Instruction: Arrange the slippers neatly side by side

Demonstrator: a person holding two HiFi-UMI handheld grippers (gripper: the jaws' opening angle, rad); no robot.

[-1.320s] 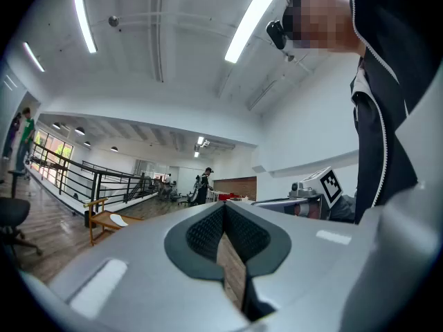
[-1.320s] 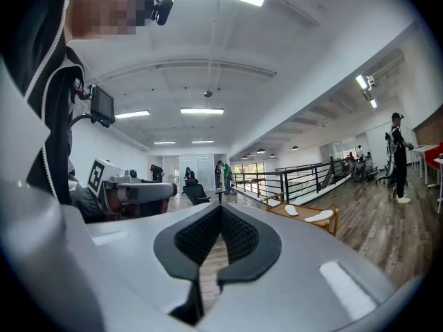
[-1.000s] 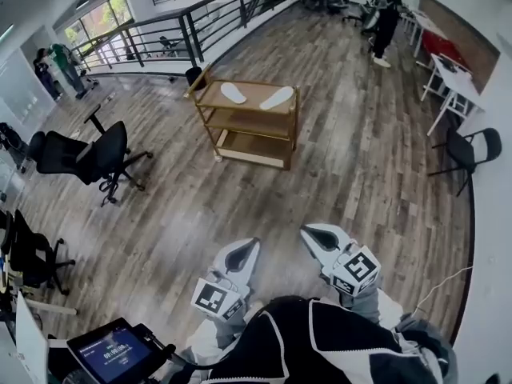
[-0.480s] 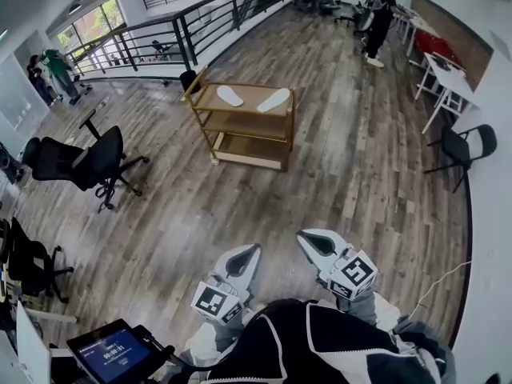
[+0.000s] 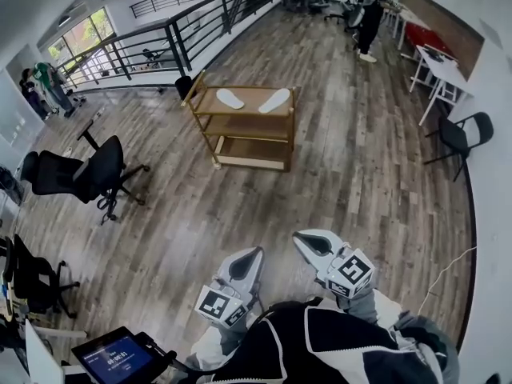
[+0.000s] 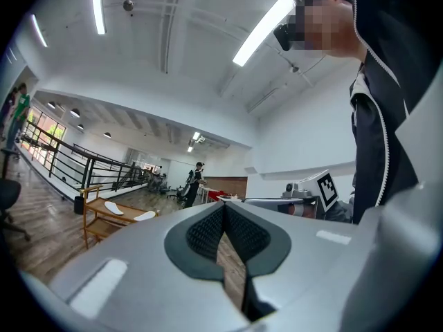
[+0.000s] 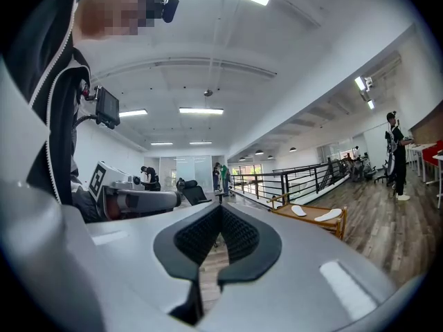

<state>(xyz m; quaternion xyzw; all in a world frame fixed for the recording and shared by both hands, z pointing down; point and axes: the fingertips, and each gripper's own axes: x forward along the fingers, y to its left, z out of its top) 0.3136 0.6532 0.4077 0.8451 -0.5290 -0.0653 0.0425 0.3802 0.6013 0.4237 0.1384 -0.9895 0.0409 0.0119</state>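
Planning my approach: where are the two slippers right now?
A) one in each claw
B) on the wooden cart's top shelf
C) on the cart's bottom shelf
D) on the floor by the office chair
B: one slipper and the other slipper lie on the top shelf of the wooden cart.

place: open-plan office loft | signs: swivel chairs (image 5: 78, 170), white desks (image 5: 438, 61), strip lights (image 6: 263, 30) — railing (image 5: 148, 42), plank floor (image 5: 360, 174)
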